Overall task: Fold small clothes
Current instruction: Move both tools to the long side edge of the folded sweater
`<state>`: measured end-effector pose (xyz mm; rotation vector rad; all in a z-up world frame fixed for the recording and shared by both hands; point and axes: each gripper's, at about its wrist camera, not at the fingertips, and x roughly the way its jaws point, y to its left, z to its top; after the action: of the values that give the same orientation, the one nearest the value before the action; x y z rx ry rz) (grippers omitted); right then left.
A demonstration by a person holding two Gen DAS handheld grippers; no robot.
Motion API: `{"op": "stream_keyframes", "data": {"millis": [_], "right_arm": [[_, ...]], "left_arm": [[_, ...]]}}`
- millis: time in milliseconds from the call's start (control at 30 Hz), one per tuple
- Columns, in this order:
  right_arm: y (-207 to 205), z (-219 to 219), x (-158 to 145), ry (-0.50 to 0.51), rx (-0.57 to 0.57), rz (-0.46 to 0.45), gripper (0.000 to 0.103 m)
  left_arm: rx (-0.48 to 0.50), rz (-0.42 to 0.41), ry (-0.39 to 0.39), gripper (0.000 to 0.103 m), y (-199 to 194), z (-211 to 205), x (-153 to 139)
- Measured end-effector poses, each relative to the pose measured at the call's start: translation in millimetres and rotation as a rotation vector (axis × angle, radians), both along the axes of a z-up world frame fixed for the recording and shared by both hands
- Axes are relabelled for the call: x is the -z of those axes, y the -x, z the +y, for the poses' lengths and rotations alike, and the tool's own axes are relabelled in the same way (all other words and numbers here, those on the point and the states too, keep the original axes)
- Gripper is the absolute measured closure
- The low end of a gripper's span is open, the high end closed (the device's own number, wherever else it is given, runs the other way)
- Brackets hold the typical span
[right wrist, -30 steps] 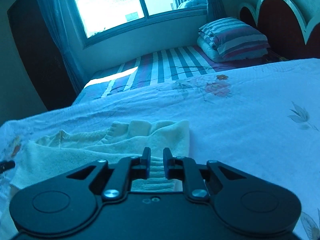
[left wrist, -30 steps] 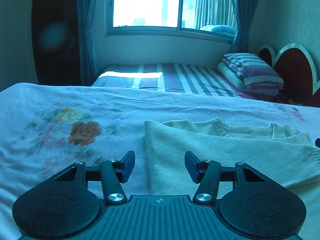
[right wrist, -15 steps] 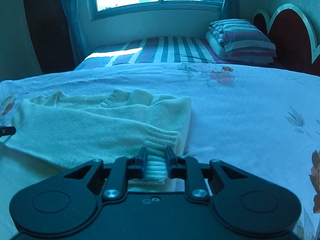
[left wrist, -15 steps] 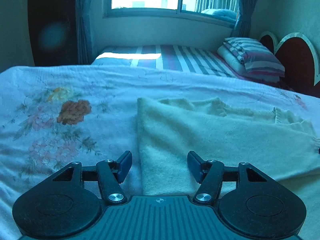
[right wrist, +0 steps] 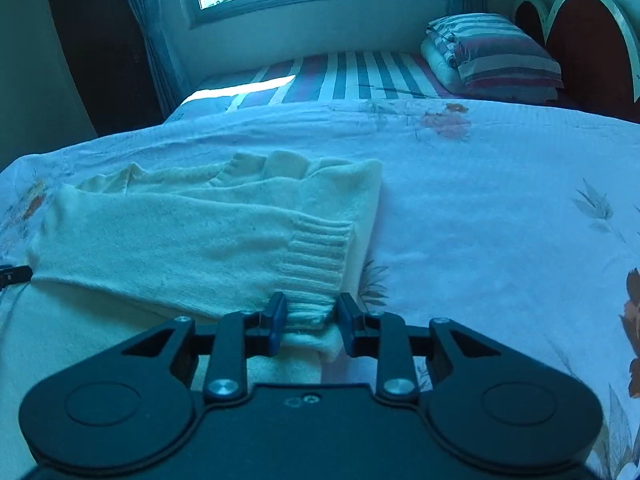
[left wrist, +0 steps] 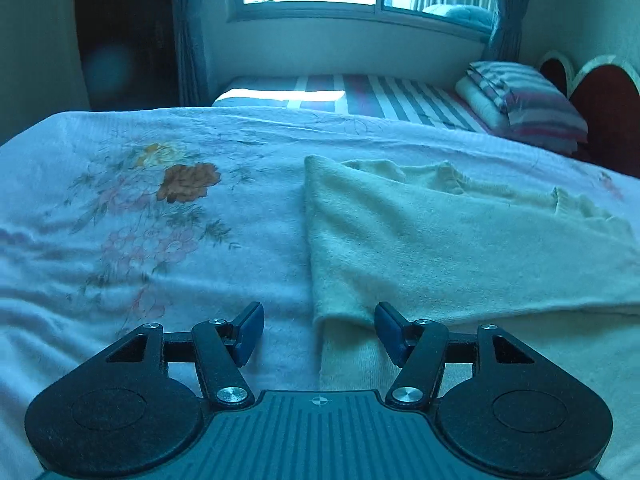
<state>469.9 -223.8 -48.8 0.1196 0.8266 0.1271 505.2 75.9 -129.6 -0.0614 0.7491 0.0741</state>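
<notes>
A cream knit sweater lies on the floral bedsheet, with one sleeve folded across its body. My left gripper is open and empty, low over the sweater's left fold edge. In the right wrist view the sweater fills the left half. The ribbed sleeve cuff lies between the fingers of my right gripper, which stands part open; the cuff rests on the sweater. The left gripper's fingertip shows at the far left edge.
A second bed with a striped sheet stands behind, under a window. Folded striped quilts lie by a red headboard. Curtains and a dark wardrobe are at the left.
My right gripper carried the cuff forward and down onto the sweater, and its jaws have spread from shut to part open. My left gripper rose and drew back a little, still open.
</notes>
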Motion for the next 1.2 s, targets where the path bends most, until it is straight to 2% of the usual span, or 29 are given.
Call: {"op": "stream_keyframes", "data": {"millis": [100, 200, 333, 433, 500, 600, 767, 800, 833, 900, 967, 1033, 1100, 1200], "right_arm": [[20, -8, -20, -0.043, 0.013, -0.074, 0.074], [47, -22, -30, -0.103, 0.018, -0.098, 0.072], [101, -39, -30, -0.113, 0.011, -0.074, 0.07], [145, -45, -29, -0.109, 0.044, -0.054, 0.068], [175, -43, -29, -0.107, 0.065, -0.05, 0.068], [219, -38, -25, -0.147, 0.101, -0.032, 0.068], [291, -29, -6, -0.26, 0.165, 0.046, 0.068], [303, -27, -3, -0.276, 0.172, 0.055, 0.068], [316, -25, 0, -0.297, 0.18, 0.066, 0.068], [337, -24, 6, -0.345, 0.195, 0.084, 0.068], [356, -22, 9, -0.383, 0.205, 0.086, 0.068], [370, -22, 11, -0.417, 0.233, 0.087, 0.068], [382, -25, 15, -0.485, 0.257, 0.089, 0.068], [396, -26, 22, -0.585, 0.282, 0.095, 0.068]], "left_arm": [[-0.03, -0.037, 0.013, 0.042, 30, 8, -13], [-0.008, -0.042, 0.039, 0.042, 68, 15, -18], [0.034, 0.0, 0.034, 0.042, 127, 22, -11], [0.059, 0.031, -0.009, 0.042, 168, 25, 1], [0.065, 0.035, 0.048, 0.042, 192, 30, 5], [0.096, 0.027, 0.081, 0.042, 225, 34, 11], [0.177, 0.045, 0.205, 0.044, 280, 47, 11], [0.199, 0.054, 0.234, 0.053, 292, 50, 11], [0.217, 0.069, 0.262, 0.057, 304, 53, 13], [0.248, 0.079, 0.322, 0.058, 324, 61, 16], [0.262, 0.096, 0.411, 0.059, 342, 67, 21], [0.258, 0.115, 0.512, 0.07, 355, 75, 30], [0.242, 0.121, 0.623, 0.07, 365, 82, 40], [0.209, 0.116, 0.736, 0.07, 370, 91, 52]]}}
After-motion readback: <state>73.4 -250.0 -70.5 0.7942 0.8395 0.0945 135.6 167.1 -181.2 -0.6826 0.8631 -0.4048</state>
